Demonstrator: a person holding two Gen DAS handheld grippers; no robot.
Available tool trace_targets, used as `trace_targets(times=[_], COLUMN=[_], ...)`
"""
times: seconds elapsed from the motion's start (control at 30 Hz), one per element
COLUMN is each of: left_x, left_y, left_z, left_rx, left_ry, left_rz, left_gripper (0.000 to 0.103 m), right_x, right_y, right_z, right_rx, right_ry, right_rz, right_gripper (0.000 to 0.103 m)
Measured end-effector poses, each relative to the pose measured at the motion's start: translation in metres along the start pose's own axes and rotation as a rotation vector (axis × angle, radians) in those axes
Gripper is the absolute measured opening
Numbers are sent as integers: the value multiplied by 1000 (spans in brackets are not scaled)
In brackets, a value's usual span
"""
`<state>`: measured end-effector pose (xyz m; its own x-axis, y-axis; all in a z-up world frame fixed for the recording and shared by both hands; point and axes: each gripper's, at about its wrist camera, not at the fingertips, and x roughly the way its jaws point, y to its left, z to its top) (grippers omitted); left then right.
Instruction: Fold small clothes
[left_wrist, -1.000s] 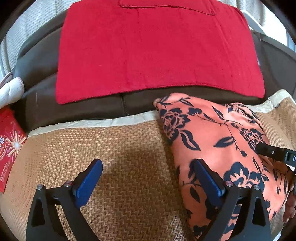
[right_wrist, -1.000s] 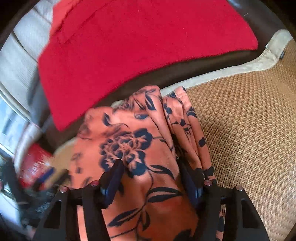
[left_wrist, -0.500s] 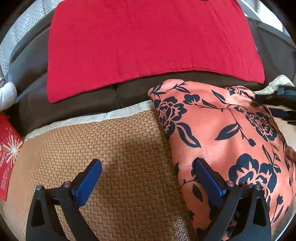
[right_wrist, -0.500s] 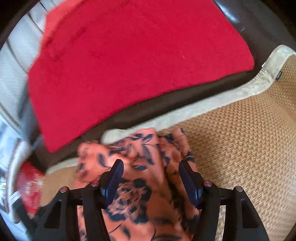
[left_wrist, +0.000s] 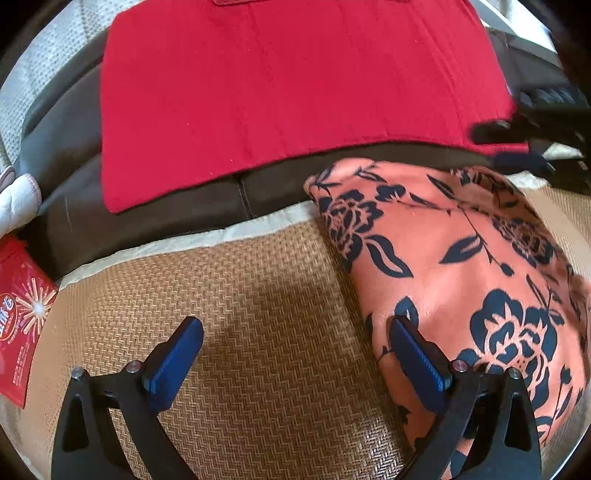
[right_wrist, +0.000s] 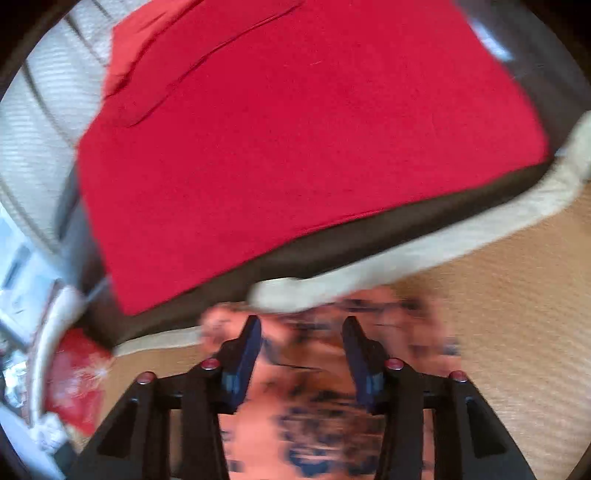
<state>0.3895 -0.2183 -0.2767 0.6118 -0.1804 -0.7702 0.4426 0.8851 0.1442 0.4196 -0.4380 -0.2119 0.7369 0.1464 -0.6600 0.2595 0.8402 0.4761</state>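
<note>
A red towel lay draped over the dark brown sofa back, and a woven straw mat with a pale cloth border covered the seat. A red printed packet sat at the mat's left edge, beside something white and padded that was only partly in view.

The orange floral garment lay on the right part of the mat, its far corner reaching the mat's border just below the towel. The left claw was spread wide and held nothing; its right finger stood over the garment's near left edge, its left finger over bare mat.

The right claw was parted over the garment, with cloth showing between its fingers; the right wrist view was too blurred to tell whether they touched it. In the left wrist view this claw appeared as a dark blur near the garment's far right corner.
</note>
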Motion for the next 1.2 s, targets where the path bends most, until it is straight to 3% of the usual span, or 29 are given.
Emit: trace_targets(times=[0.1, 0.17, 0.23, 0.3, 0.43, 0.5, 0.63, 0.67, 0.8, 1.0, 1.1, 1.2], left_x=[3, 5, 6, 2, -10, -12, -4, -3, -3, -19, -29, -22], left_y=[6, 12, 17, 22, 32, 34, 32, 32, 40, 31, 10, -11], left_z=[1, 1, 0, -1, 0, -2, -7, -7, -5, -4, -5, -11], left_rx=[-17, -36, -39, -43, -73, -66, -32, -33, -61, -60, -9, 42], left_ry=[13, 19, 14, -6, -50, -54, -30, -24, -27, -62, -70, -29], left_rz=[-27, -43, -36, -35, -84, -112, -121, -133, -176, -269, -277, -254], left_gripper=[101, 101, 101, 101, 101, 101, 101, 101, 101, 101, 101, 101], right_x=[36, 69, 76, 66, 41, 51, 102, 106, 67, -28, -60, -68], right_y=[13, 0, -5, 3, 35, 54, 62, 56, 42, -7, -31, -57], right_z=[-1, -7, -9, -5, 3, 0, -25, -27, -20, -32, -53, -76], right_rx=[-12, 32, 43, 44, -24, -59, -106, -79, 1, 80, 115, 166], right_ry=[107, 200, 201, 181, 130, 169, 337, 340, 267, 95, 84, 121], right_rz=[-42, -105, -108, -87, 73, 134, 51, 71, 154, 161, 97, 107], right_gripper=[39, 32, 27, 31, 31, 31, 30, 30, 30, 32, 32, 32])
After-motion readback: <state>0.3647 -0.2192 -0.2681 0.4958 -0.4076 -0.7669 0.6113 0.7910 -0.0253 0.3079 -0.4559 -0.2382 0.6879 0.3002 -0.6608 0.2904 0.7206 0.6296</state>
